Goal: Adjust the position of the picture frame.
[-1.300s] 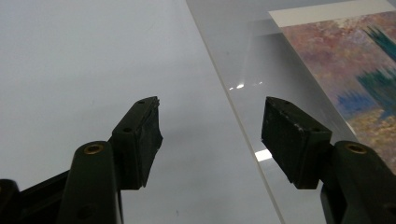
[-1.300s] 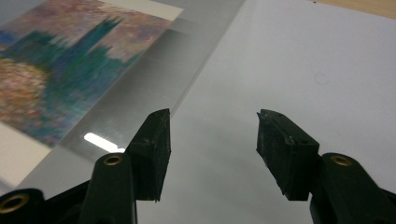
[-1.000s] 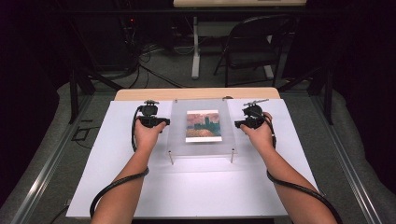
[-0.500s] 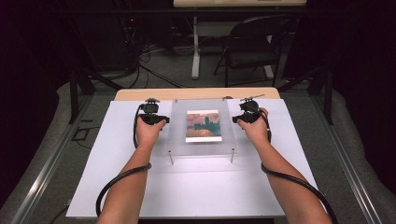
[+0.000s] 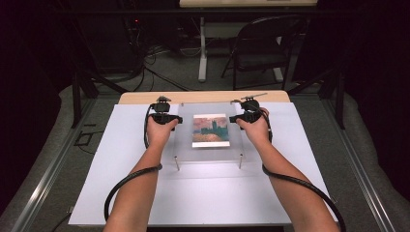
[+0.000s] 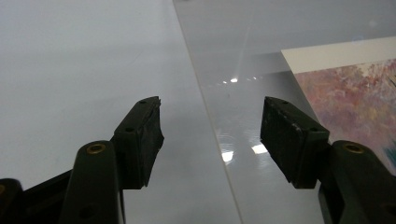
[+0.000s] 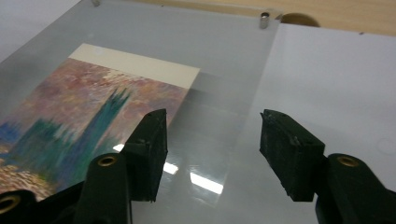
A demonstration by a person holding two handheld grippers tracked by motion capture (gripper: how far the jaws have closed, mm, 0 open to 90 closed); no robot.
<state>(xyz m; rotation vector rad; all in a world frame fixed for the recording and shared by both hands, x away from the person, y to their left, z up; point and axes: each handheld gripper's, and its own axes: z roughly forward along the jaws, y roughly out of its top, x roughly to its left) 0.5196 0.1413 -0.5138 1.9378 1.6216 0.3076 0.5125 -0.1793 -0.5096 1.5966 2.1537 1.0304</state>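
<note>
We see both forearms reaching forward from the near edge of the white worktop (image 5: 121,159), one on each side of the clear acrylic panel on short metal standoffs (image 5: 209,145). The left tongs (image 5: 180,119) point inward at the panel's left edge, the right tongs (image 5: 233,119) inward at its right edge, both toward its far end.

In the left gripper view the left tongs (image 6: 212,135) stand apart, straddling the panel's edge, pads not pressing on it. In the right gripper view the right tongs (image 7: 212,149) likewise stand apart across the opposite edge. Both pairs have just been opening further.

The panel sits centred on the worktop, nearer its far edge; bare white surface lies left, right and near of it. Under the panel lies a painted print with a cream border (image 5: 211,130), its long axis running near-to-far.
</note>
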